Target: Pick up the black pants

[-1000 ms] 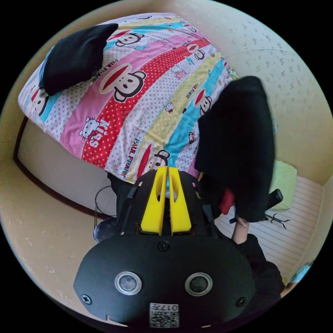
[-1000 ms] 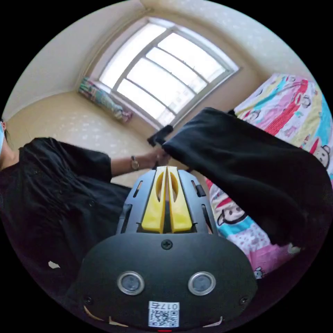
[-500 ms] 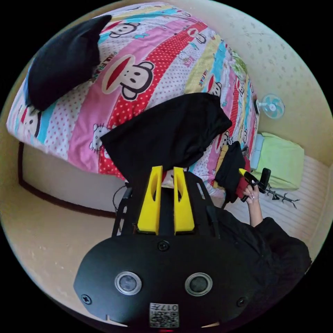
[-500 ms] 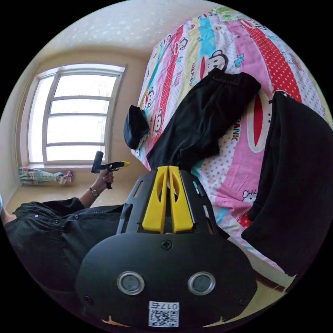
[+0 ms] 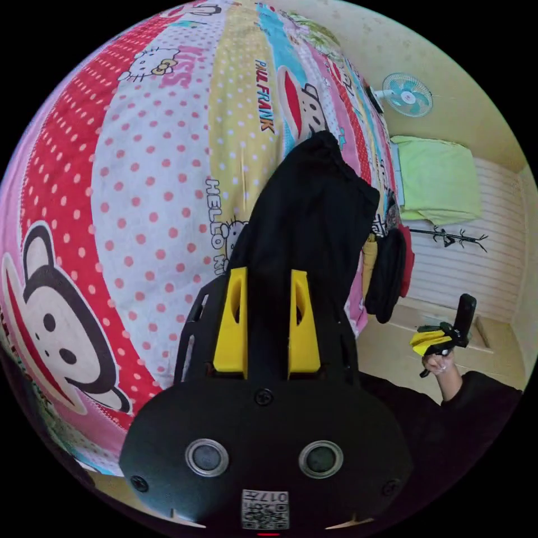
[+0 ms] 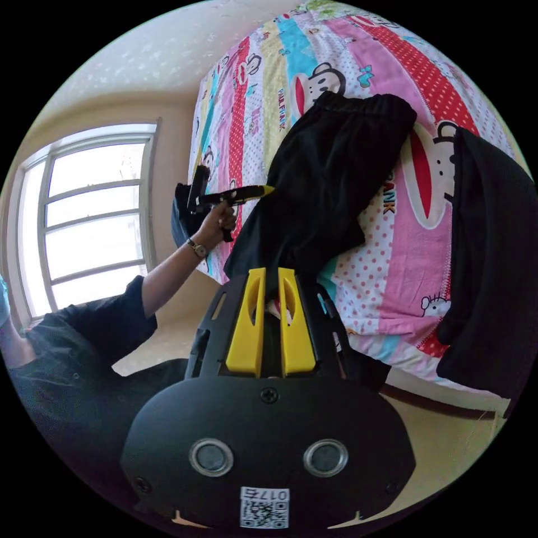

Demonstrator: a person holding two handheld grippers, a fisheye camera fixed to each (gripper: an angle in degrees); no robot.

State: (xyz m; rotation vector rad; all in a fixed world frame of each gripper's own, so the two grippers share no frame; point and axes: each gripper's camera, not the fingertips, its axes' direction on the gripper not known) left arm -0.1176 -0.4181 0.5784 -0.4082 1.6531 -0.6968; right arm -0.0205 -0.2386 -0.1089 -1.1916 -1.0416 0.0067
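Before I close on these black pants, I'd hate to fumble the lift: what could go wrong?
1. The black pants drape over the bed edge, and both the left tongs and the right tongs are open, so the pants might slide off.
2. Another black garment lies beside them on the cartoon bedspread; it could be grabbed by mistake.

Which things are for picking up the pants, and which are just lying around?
For the job:
black pants
left gripper
right gripper

Just lying about:
other black garment
fan
green cloth
window
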